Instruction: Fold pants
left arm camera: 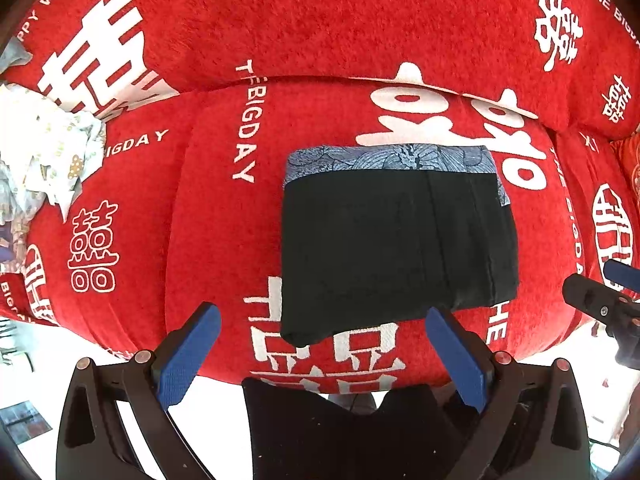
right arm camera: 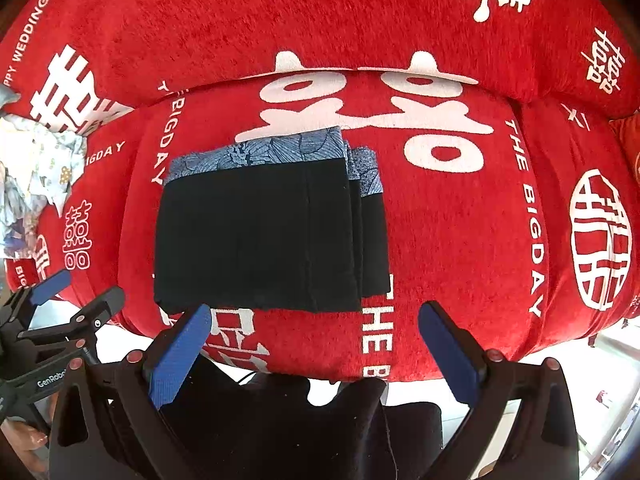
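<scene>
The black pants [left arm camera: 396, 240] lie folded into a compact rectangle on the red sofa seat [left arm camera: 224, 240], with the blue patterned waistband [left arm camera: 384, 160] along the far edge. My left gripper [left arm camera: 322, 312] hovers above the near edge of the pants, jaws wide open and empty. In the right wrist view the same folded pants [right arm camera: 264, 236] sit left of centre. My right gripper [right arm camera: 316, 310] stands open above their near right corner, holding nothing. Each gripper shows in the other's view: the right gripper [left arm camera: 600, 282] at the right edge, the left gripper [right arm camera: 80, 292] at the lower left.
The sofa's red cover carries white characters and lettering, and its backrest [left arm camera: 320, 20] rises behind the seat. A crumpled pile of pale printed cloth [left arm camera: 48, 152] lies at the seat's left end. A person's dark-clothed legs [right arm camera: 280, 432] fill the bottom, over a white floor [left arm camera: 216, 420].
</scene>
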`<state>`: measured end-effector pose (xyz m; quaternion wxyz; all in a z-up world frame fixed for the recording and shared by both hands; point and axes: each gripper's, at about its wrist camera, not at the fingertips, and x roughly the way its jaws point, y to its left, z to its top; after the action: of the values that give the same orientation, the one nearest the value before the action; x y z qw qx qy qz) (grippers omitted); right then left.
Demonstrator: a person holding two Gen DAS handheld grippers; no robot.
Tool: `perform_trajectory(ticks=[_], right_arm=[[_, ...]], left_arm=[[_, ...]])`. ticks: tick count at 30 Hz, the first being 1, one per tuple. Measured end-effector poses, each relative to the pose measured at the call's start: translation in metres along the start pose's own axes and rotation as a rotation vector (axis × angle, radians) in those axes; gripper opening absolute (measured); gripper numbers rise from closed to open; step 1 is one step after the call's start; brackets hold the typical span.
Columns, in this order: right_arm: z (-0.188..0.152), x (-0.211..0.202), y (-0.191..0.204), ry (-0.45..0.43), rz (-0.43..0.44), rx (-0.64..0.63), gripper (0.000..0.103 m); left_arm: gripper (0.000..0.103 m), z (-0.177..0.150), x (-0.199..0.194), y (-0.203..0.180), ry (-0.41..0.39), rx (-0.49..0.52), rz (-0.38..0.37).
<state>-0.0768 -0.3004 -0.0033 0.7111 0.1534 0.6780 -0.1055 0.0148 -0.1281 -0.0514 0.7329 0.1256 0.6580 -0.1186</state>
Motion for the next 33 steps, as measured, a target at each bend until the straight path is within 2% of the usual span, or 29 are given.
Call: perform_trajectory(ticks=[33], right_arm=[[0.0047, 0.0023, 0.0082, 0.003, -0.038, -0.050, 0.103]], left_arm=[[0.103, -0.0010, -0.0009, -0.0030, 0.010, -0.013, 0.044]])
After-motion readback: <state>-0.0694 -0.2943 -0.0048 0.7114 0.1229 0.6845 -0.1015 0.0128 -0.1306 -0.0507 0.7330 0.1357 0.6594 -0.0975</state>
